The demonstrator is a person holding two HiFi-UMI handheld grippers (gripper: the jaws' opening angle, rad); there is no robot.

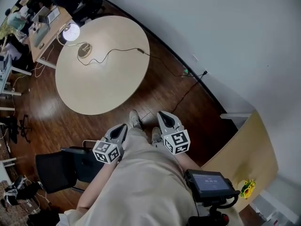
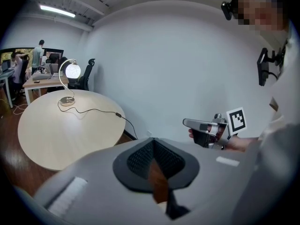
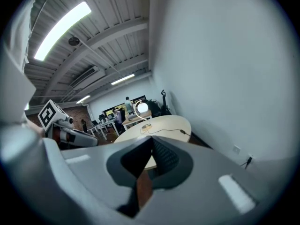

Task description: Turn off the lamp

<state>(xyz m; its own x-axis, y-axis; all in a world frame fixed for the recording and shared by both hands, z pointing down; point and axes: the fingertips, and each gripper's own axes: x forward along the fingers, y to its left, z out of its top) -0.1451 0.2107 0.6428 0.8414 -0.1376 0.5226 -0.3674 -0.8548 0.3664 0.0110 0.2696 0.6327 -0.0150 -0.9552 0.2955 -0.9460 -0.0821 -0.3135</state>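
**On the round table's far side, the lamp is lit; both grippers are short of the table**

On the far part of the round table (image 1: 106,86), near its rim, stands the lamp (image 1: 71,32). Its globe glows white on a curved stem over a round base. The lamp's cord (image 1: 117,51) snakes across the tabletop and drops off the table's wall-side edge.

Off the table's near edge, over the dark wood floor (image 1: 42,112), the person holds both grippers side by side, pointing toward the table. The left gripper (image 1: 123,127) has its jaws together with nothing between them. The right gripper (image 1: 162,114) likewise has its jaws closed and empty. Both are well apart from the lamp.

Beyond the table, past the lamp, stand office desks (image 1: 44,27) with people seated at them.
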